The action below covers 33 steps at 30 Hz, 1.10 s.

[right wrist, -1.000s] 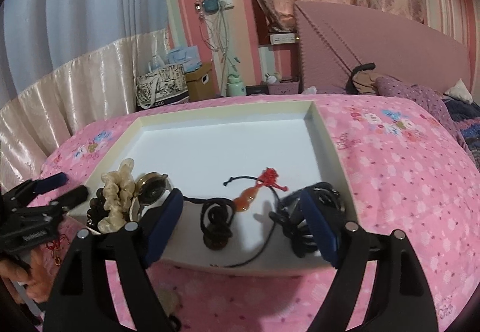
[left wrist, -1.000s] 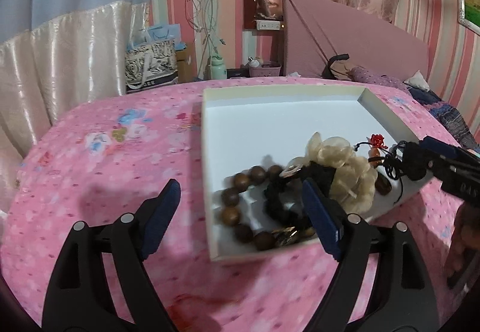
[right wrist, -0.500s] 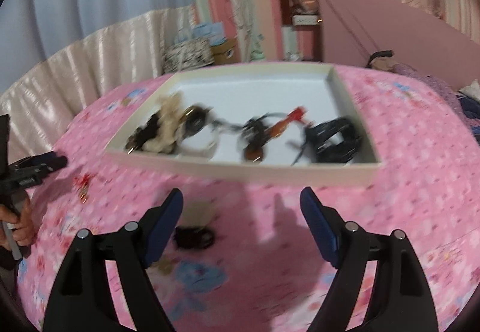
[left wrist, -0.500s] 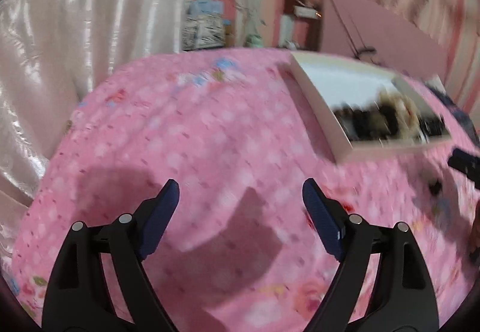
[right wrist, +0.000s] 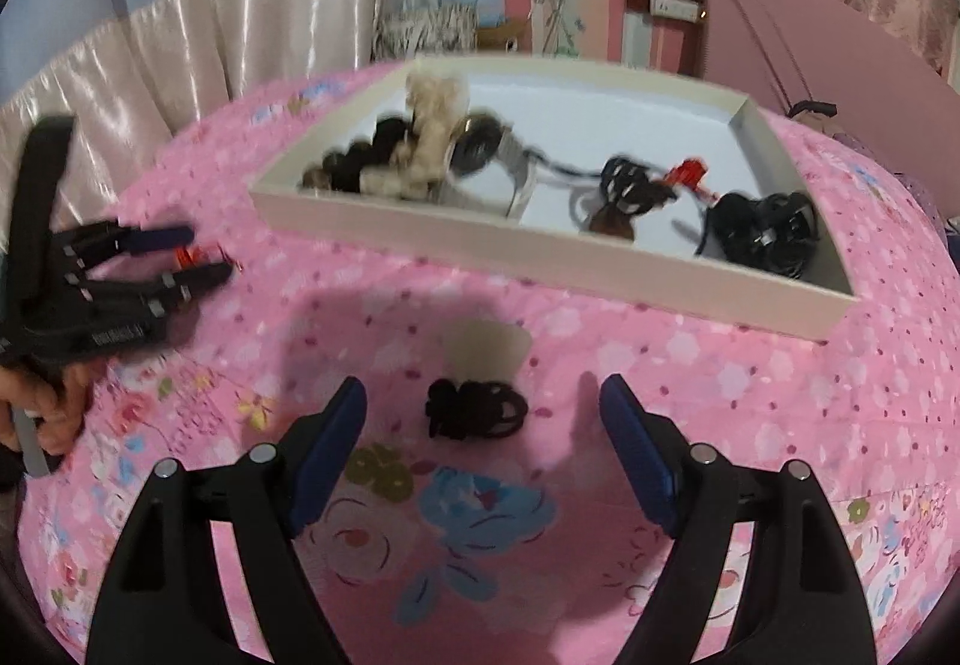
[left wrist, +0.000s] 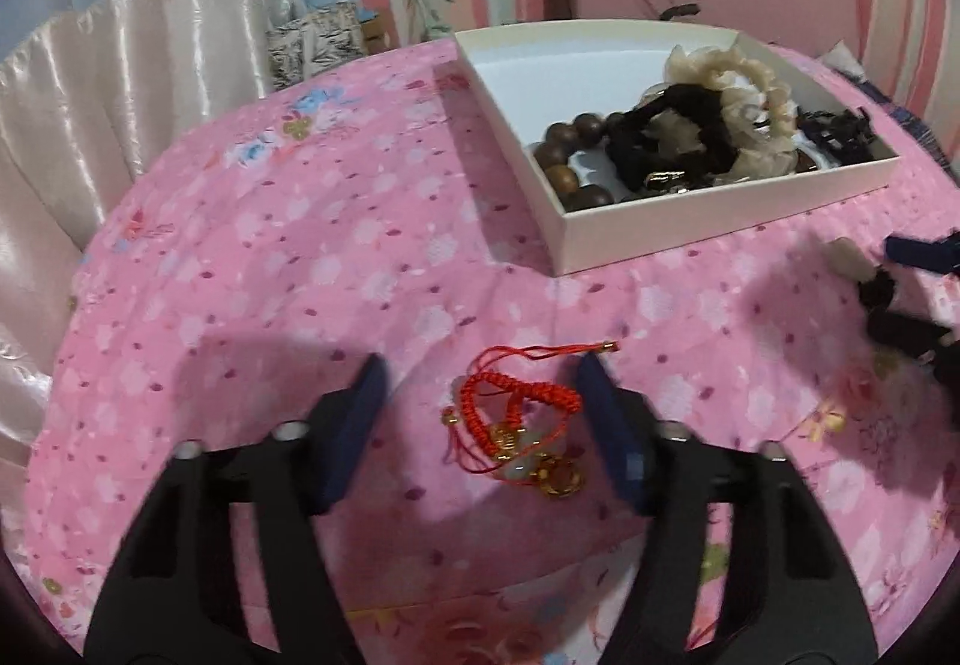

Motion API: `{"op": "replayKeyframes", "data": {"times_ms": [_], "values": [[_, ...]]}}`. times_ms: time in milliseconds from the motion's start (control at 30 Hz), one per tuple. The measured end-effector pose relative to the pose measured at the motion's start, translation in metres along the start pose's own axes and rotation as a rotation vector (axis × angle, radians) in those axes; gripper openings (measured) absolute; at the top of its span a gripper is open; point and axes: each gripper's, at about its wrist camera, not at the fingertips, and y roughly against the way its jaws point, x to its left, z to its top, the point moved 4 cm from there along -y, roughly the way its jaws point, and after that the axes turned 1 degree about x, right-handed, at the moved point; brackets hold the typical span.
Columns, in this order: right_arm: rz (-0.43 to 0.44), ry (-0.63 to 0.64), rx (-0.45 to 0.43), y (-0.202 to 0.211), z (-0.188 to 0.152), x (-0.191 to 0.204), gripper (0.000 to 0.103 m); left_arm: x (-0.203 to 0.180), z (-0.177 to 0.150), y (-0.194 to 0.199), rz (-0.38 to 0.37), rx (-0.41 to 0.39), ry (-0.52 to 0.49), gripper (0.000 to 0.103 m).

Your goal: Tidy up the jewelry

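A red cord bracelet (left wrist: 516,413) with gold and pale charms lies on the pink cloth between the fingers of my left gripper (left wrist: 483,371). Its jaws are closing, and the pads are not pressing on the bracelet. My right gripper (right wrist: 483,395) stands open over a black hair tie (right wrist: 474,413) lying on the cloth, with a blurred beige piece (right wrist: 486,350) just beyond it. The white tray (right wrist: 540,263) behind holds a cream scrunchie (right wrist: 432,107), a watch (right wrist: 480,143), a red-knot pendant (right wrist: 684,176) and black cords (right wrist: 762,233). Wooden beads (left wrist: 570,155) lie in its near corner.
The pink floral cloth (left wrist: 270,257) covers a round table that drops off at the left toward a cream satin curtain (left wrist: 120,65). A hand (right wrist: 42,413) holds the left gripper (right wrist: 180,257) at the left edge. Bags and a pink headboard stand behind the tray.
Both grippers pulled back from over the tray and came down over the cloth in front of it. The left jaws have narrowed around the red bracelet. The right jaws stay wide.
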Motion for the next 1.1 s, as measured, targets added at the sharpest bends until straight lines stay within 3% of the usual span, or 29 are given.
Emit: {"op": "replayKeyframes", "data": {"times_ms": [67, 133, 167, 233, 300, 500, 667, 867, 1100], "values": [[-0.018, 0.013, 0.018, -0.003, -0.001, 0.002, 0.076, 0.001, 0.000, 0.000, -0.014, -0.004, 0.004, 0.035], [-0.023, 0.021, 0.016, -0.003, -0.002, 0.004, 0.060, 0.005, -0.001, 0.002, -0.016, -0.008, 0.023, 0.016], [-0.032, 0.016, 0.012, -0.002, -0.002, 0.003, 0.055, 0.008, -0.001, 0.002, -0.025, -0.010, 0.035, 0.012], [-0.034, 0.012, 0.002, 0.000, -0.003, 0.001, 0.033, 0.011, -0.003, 0.003, -0.039, -0.012, 0.050, 0.006], [-0.021, 0.002, -0.003, 0.001, -0.004, -0.001, 0.025, 0.011, -0.005, 0.003, -0.052, -0.016, 0.057, 0.005], [0.046, -0.076, -0.017, 0.006, -0.002, -0.016, 0.022, 0.013, -0.005, 0.008, -0.065, -0.019, 0.079, 0.005], [0.051, -0.130, -0.076, 0.025, 0.016, -0.040, 0.022, 0.018, 0.009, 0.037, -0.071, -0.068, 0.061, 0.004], [0.019, -0.134, -0.134, 0.024, 0.056, -0.051, 0.022, -0.003, 0.051, 0.039, -0.086, -0.113, 0.086, 0.004], [-0.003, -0.102, -0.166, 0.009, 0.091, -0.048, 0.022, -0.045, 0.105, 0.051, -0.039, -0.185, 0.051, 0.005]]}}
